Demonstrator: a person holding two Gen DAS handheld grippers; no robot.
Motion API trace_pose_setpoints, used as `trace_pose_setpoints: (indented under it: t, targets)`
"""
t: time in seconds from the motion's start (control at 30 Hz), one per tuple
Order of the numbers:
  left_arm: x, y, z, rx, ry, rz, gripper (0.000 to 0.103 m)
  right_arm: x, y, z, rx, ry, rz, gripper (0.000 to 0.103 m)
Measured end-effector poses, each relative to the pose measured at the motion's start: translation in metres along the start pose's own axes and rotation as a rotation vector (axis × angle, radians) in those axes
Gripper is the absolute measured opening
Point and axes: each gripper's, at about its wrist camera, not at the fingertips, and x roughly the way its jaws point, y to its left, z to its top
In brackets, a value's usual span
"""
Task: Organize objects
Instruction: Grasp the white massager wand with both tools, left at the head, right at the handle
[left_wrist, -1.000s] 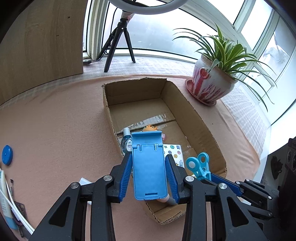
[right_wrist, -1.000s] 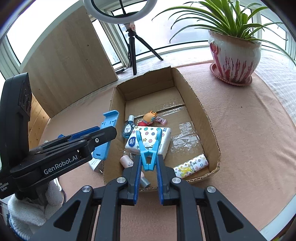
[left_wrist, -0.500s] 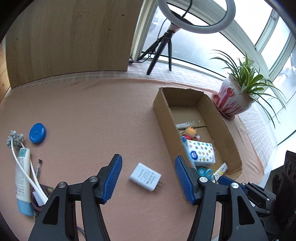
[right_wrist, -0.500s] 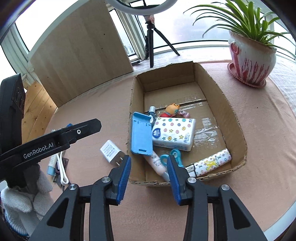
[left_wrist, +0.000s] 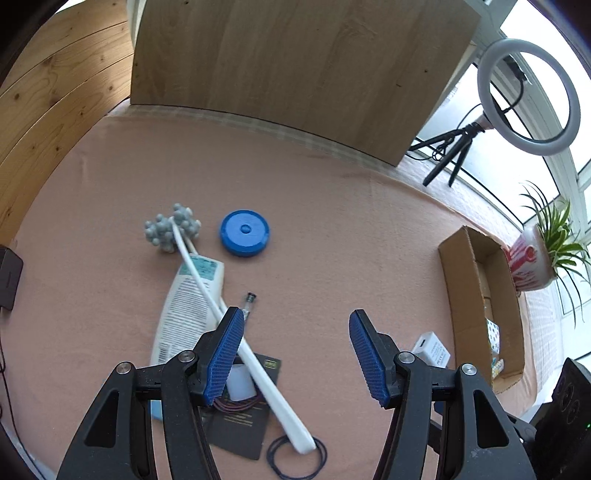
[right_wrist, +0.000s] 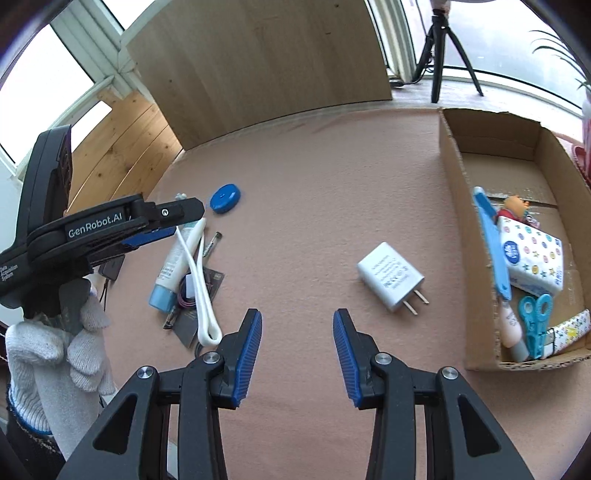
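My left gripper (left_wrist: 293, 350) is open and holds nothing. It hangs over a pile on the pink cloth: a white tube (left_wrist: 188, 306), a long white massage stick (left_wrist: 221, 314) with a grey ball head, a dark card (left_wrist: 243, 424) and a hair tie (left_wrist: 295, 458). A blue round lid (left_wrist: 245, 232) lies beyond. My right gripper (right_wrist: 297, 354) is open too, with bare cloth between its fingers. A white charger plug (right_wrist: 391, 280) lies just ahead to its right. The cardboard box (right_wrist: 452, 221) at the right contains a blue phone stand (right_wrist: 493, 243), a tissue pack (right_wrist: 532, 254) and a blue clip (right_wrist: 533, 317).
A wooden board (left_wrist: 295, 66) stands at the back of the table. A ring light on a tripod (left_wrist: 524, 99) and a potted plant (left_wrist: 535, 258) stand by the window. A gloved hand (right_wrist: 55, 350) holds the left gripper (right_wrist: 173, 221). A small vial (left_wrist: 248, 301) lies by the tube.
Both grippers let go: the blue phone stand and the blue clip now lie in the box. Both hands swung left away from the box, the left one over the pile of loose things.
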Motion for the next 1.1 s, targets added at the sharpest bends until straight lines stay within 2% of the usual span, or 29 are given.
trace_pose_setpoints:
  t: [0.17,0.37,0.53,0.87,0.97,1.03,1.1]
  targets:
    - [0.006,0.045,0.012,-0.072,0.017,0.016,0.063,0.028,0.031,0.002,-0.038,0.057,0.052,0.037]
    - [0.022,0.077,0.030,-0.107,0.052,0.033,0.063,0.059,0.058,0.003,-0.070,0.125,0.091,0.037]
    - [0.040,0.088,0.042,-0.130,0.084,0.034,0.063,0.082,0.072,0.004,-0.070,0.179,0.130,0.037]
    - [0.066,0.091,0.056,-0.114,0.122,0.036,0.062,0.109,0.088,0.007,-0.118,0.230,0.089,0.036]
    - [0.074,0.094,0.056,-0.123,0.136,0.025,0.058,0.113,0.091,0.006,-0.131,0.236,0.074,0.028]
    - [0.077,0.094,0.055,-0.121,0.143,0.025,0.048,0.116,0.090,0.006,-0.133,0.241,0.062,0.018]
    - [0.078,0.094,0.054,-0.121,0.140,0.019,0.047,0.117,0.089,0.007,-0.131,0.238,0.062,0.018]
